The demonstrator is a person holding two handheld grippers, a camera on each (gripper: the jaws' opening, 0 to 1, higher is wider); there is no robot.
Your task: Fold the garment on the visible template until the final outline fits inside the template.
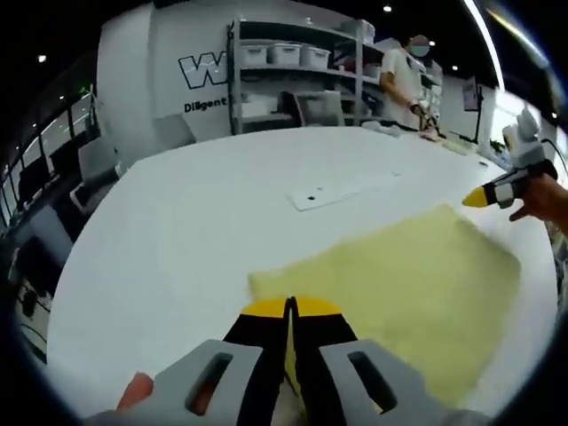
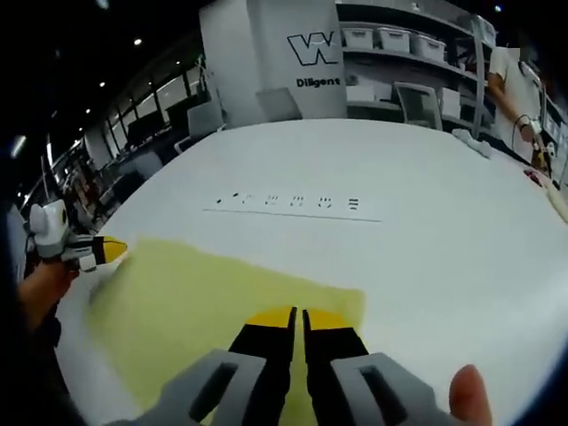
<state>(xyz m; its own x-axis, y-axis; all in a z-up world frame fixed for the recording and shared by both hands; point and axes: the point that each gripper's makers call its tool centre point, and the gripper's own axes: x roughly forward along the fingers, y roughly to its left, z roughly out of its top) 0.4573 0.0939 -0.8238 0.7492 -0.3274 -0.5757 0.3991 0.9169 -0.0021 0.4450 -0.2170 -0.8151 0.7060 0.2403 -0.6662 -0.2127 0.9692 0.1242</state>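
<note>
A pale yellow garment [image 1: 408, 293] lies spread on the white table [image 1: 195, 231]. My left gripper [image 1: 288, 308] is shut on its near edge, and a strip of yellow cloth shows between the jaws. In the right gripper view the same garment [image 2: 204, 311] spreads to the lower left. My right gripper [image 2: 297, 315] is shut on its edge close to a corner. The right gripper [image 1: 484, 197], held by a hand, appears at the garment's far corner. The left gripper [image 2: 108, 251] sits at the cloth's left corner. A thin line with small marks [image 2: 293, 204] crosses the table beyond the garment.
A flat white plate [image 1: 333, 191] with small holes lies on the table past the garment. A person [image 1: 404, 75] stands at the far side by shelves with bins [image 1: 284, 53]. Chairs [image 1: 93, 164] line the table's left edge. Small items [image 2: 470, 140] rest at the far right.
</note>
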